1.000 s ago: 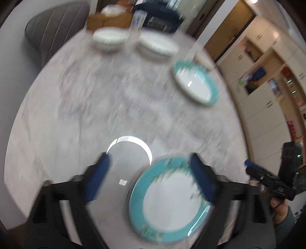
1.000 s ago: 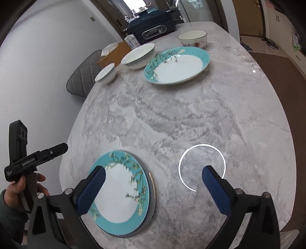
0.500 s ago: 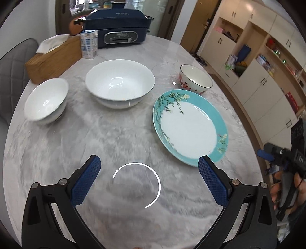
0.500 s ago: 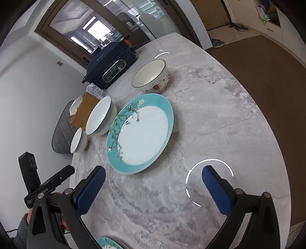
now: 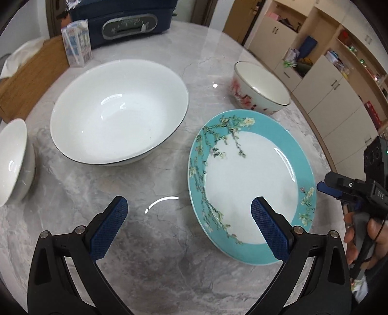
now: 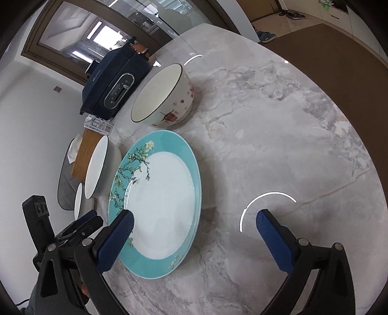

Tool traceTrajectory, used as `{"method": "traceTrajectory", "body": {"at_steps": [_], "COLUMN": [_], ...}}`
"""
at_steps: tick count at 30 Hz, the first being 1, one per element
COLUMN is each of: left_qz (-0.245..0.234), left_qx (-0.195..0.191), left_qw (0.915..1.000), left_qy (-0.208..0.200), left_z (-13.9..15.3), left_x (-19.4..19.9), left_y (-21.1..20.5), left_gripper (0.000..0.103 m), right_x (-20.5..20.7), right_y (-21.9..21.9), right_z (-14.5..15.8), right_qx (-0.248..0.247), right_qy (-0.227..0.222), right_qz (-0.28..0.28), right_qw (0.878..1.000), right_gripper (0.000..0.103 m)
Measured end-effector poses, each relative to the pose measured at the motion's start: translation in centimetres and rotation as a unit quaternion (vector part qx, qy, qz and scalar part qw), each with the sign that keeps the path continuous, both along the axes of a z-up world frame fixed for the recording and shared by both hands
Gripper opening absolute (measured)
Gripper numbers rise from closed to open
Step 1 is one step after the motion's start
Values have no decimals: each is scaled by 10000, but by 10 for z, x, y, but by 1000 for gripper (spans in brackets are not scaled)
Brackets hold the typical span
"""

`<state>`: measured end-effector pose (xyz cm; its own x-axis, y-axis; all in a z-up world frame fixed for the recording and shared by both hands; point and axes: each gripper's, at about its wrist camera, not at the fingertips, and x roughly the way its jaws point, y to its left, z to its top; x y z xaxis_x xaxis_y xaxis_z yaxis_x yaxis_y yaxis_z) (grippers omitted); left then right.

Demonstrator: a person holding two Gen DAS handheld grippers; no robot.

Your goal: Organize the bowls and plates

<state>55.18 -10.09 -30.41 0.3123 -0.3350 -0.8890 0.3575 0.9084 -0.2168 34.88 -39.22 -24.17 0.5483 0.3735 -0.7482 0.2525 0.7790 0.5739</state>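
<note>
Over plate (image 5: 252, 179): both tools, jaws wide

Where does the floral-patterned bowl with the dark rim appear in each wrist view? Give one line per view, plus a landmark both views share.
Left wrist: floral bowl at upper right, beyond the teal plate.
Right wrist: floral bowl at upper centre-left, beyond the teal plate.
Shared landmark: the dark blue appliance.

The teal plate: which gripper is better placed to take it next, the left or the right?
Probably the right gripper: its open jaws straddle the near rim of the teal plate. The left gripper, also open, has only one jaw over that plate.
</note>
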Motion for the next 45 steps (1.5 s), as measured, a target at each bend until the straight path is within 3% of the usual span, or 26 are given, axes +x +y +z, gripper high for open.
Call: {"method": "traceTrajectory", "body": {"at_steps": [3,7,10,12,13,15,17,18,19,21,22,31,45], "left_qz": [21,-140,-121,-94,-97,-123,-139,-122,-101,-123,-158,-3,156], "left_qx": [-161,-91,-112,-193,-199,-226,-189,-206,-209,-223,-234,-195,-185], "left_qw": [9997,9991,9987,9982,9981,9978,9981,9978,9976,9972,9972,9972,9988], "left_qy": [190,377,487,557,579,612,577,616,655,699,698,720,429], "left_z": [-8,-18,-25,-30,-31,-34,-35,-36,-36,-37,-36,-27,12], "left_x": [12,20,21,24,25,26,27,28,28,28,27,19,-25], "left_y": [-3,-12,-15,-16,-18,-21,-24,-25,-24,-26,-28,-19,5], "left_gripper": [101,84,76,72,64,54,44,30,23,19,14,12,11], "right_x": [11,22,28,30,31,33,36,37,39,40,41,40,22], "right_y": [-1,3,7,9,9,9,11,13,15,19,21,26,46], "right_z": [-8,-7,-6,-6,-6,-6,-7,-7,-7,-8,-9,-9,22], "right_qx": [117,7,-114,-219,-259,-411,-586,-668,-744,-859,-859,-759,-877], "right_qy": [165,193,240,271,297,402,508,546,580,632,650,798,536], "right_qz": [127,301,409,483,503,535,596,628,666,772,803,781,963], "right_qw": [9997,9994,9988,9982,9980,9969,9952,9943,9933,9913,9909,9908,9900], "right_gripper": [99,97,87,74,69,47,36,30,25,15,14,13,12]}}
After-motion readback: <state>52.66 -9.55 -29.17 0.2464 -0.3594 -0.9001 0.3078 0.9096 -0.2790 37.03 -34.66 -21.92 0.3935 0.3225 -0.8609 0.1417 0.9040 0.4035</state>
